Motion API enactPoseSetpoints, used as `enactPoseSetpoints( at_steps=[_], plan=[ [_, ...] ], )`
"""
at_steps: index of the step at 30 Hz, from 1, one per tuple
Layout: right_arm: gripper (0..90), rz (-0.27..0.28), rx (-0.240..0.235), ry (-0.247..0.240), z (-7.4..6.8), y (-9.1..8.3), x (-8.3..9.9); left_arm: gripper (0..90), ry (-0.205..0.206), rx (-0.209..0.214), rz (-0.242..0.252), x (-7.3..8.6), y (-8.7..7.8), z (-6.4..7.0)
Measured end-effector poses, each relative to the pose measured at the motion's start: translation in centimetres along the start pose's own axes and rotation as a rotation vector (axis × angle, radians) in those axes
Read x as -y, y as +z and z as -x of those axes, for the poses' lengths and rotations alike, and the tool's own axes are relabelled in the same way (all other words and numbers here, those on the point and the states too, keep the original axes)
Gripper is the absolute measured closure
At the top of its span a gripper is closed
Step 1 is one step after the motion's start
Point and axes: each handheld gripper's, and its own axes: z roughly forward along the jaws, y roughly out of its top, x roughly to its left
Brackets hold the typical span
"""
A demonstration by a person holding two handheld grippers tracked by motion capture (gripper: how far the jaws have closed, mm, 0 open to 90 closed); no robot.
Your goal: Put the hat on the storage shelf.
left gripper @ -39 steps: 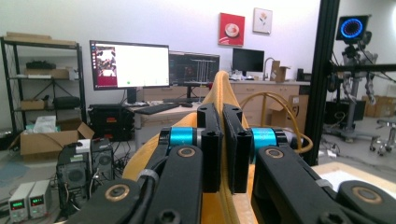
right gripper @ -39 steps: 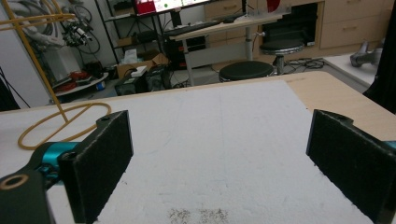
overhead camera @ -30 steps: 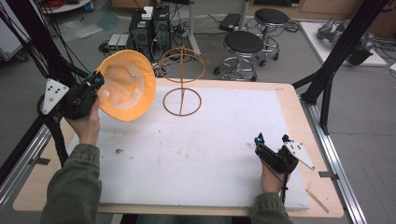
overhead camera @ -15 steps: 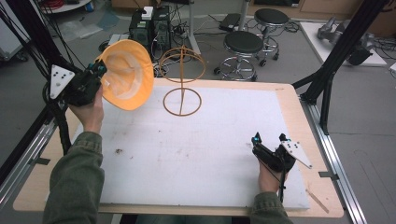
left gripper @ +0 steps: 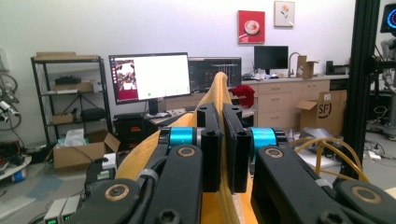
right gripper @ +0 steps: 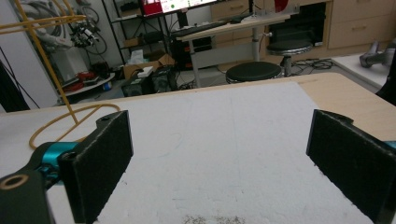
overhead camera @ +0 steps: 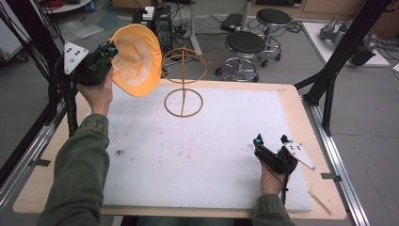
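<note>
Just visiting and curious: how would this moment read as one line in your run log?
left gripper: shut on hat, raised beside wire stand | right gripper: open, low over white mat, holding nothing

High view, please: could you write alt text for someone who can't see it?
A person's left hand-held gripper holds an orange hat up by its brim, left of an orange wire hat stand at the far edge of a white table mat. The right hand-held gripper rests open near the mat's right edge.
</note>
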Motion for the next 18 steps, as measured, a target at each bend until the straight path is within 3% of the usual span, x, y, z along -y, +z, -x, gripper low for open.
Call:
enactPoseSetpoints(
  at_steps=[5,18],
  plan=[
    [6.0,0.003,-0.003,0.002,0.1,0.0,0.0,86.5,0.025,0.003,-0.003,-1.4,1.9,0.5],
    [6.0,0.012,-0.007,0.023,0.2,-0.2,-0.1,86.6,0.058,0.058,0.047,-3.8,3.8,3.4]
  ],
)
